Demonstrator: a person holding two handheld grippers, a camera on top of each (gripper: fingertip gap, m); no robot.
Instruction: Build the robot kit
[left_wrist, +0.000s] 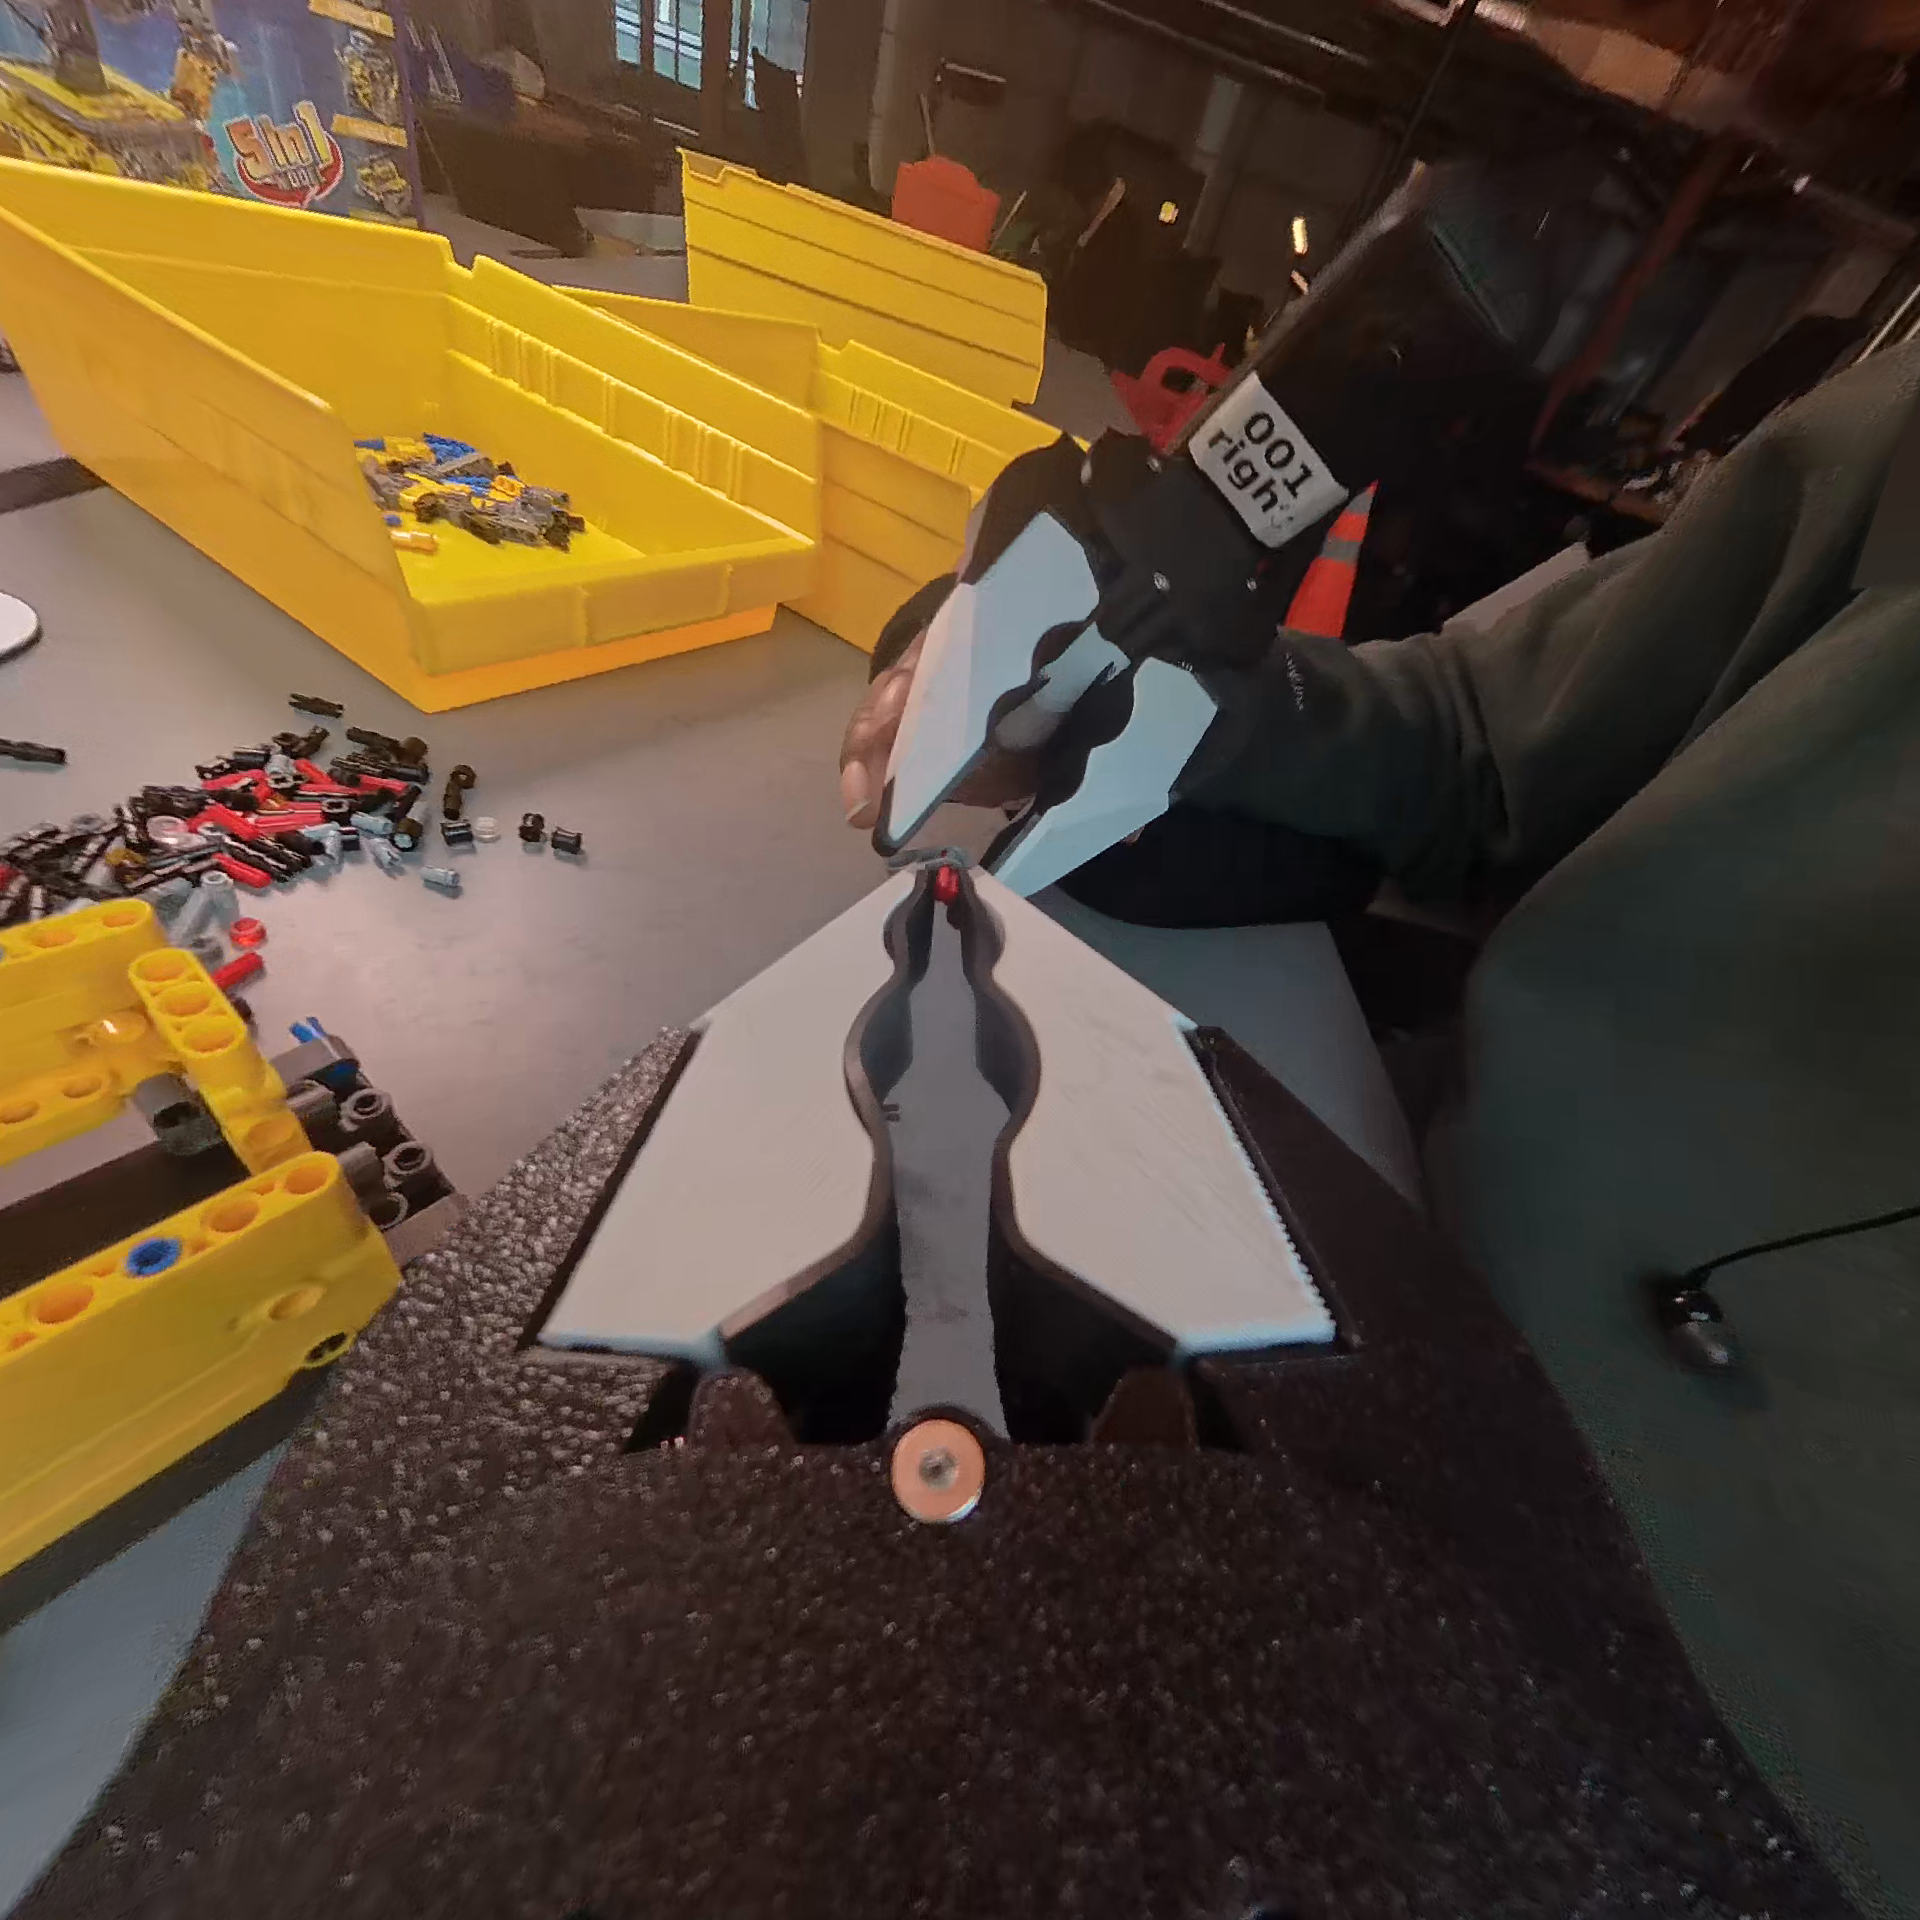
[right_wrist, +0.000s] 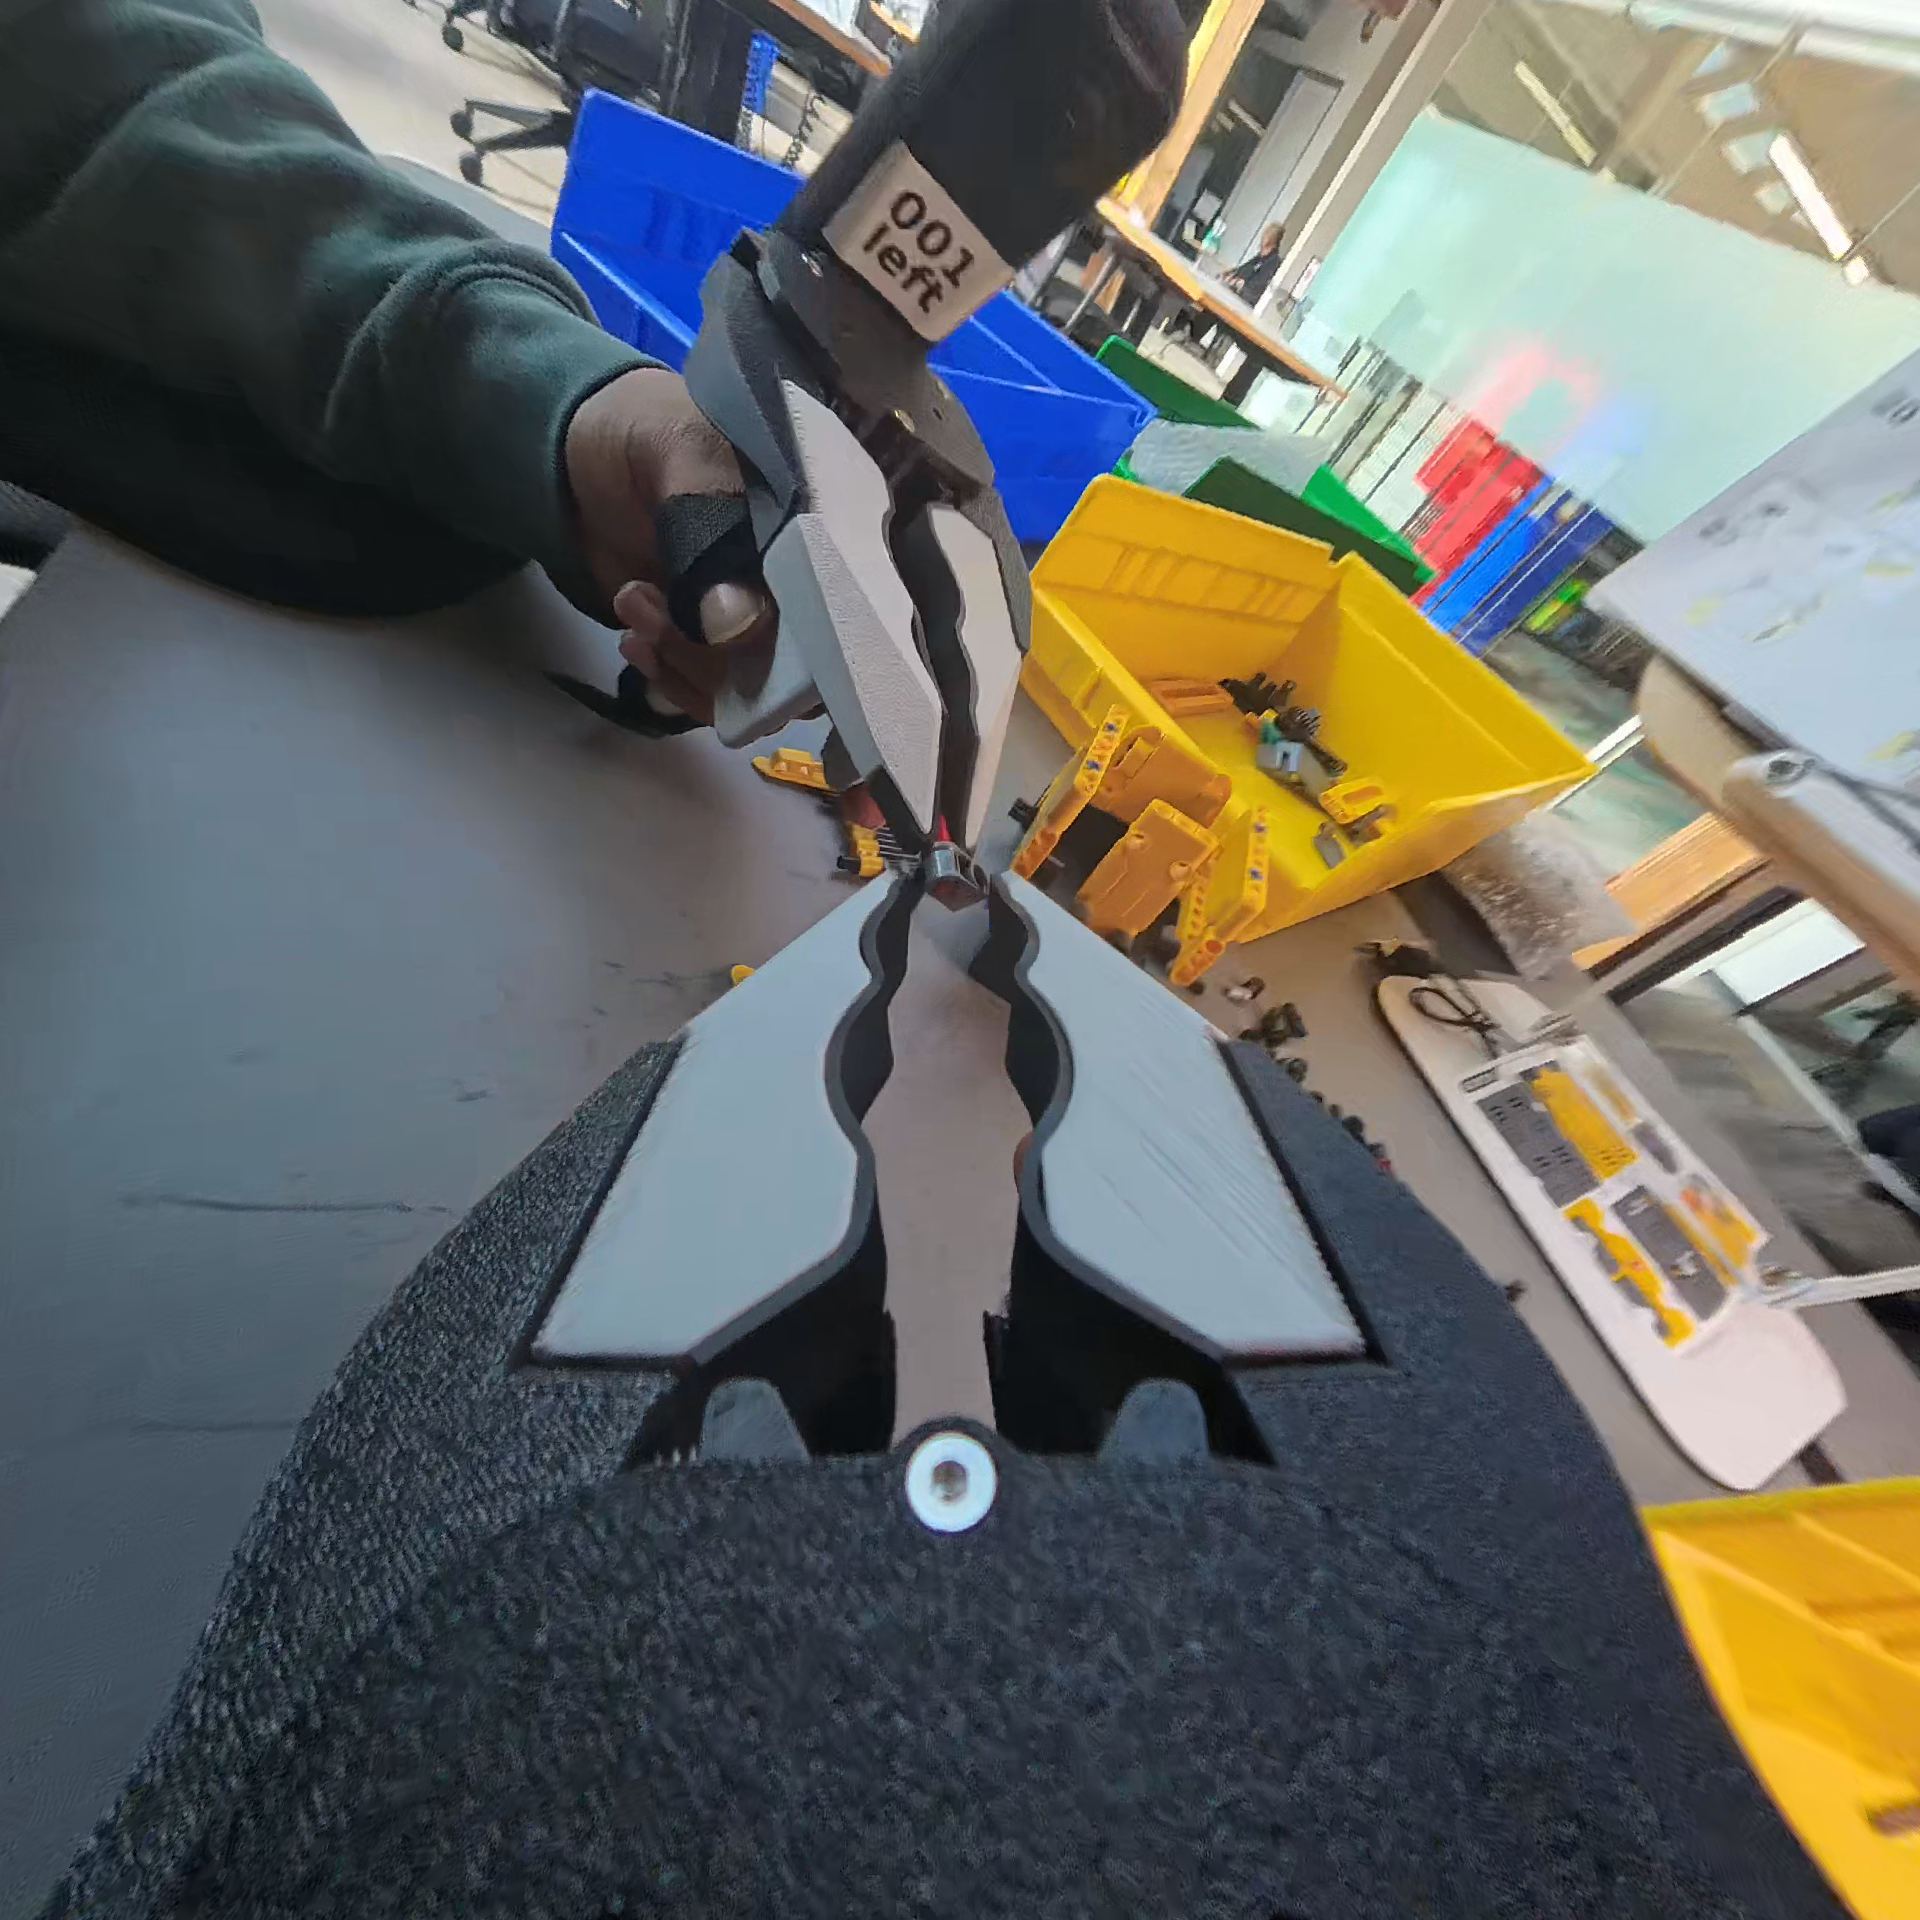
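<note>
My left gripper (left_wrist: 940, 885) is shut on a small red pin (left_wrist: 943, 883) at its fingertips, held above the grey table (left_wrist: 644, 831). My right gripper (right_wrist: 948, 891) is closed on a small grey connector piece (right_wrist: 951, 868). The two grippers meet tip to tip, so the red pin (right_wrist: 943, 828) and the grey piece (left_wrist: 920, 857) touch or nearly touch. In the left wrist view the right gripper (left_wrist: 940, 854) comes down from the upper right. In the right wrist view the left gripper (right_wrist: 940, 831) comes down from above, held by a hand in a dark green sleeve (right_wrist: 312, 312).
A pile of small black and red parts (left_wrist: 260, 810) and a yellow beam assembly (left_wrist: 156, 1143) lie left of me. Yellow bins (left_wrist: 208, 416) stand behind them. In the right wrist view there are a yellow bin (right_wrist: 1455, 717) with parts, a yellow model (right_wrist: 1143, 842), blue bins (right_wrist: 665, 208) and an instruction booklet (right_wrist: 1610, 1226). Left and right tips are no more than a few centimetres apart.
</note>
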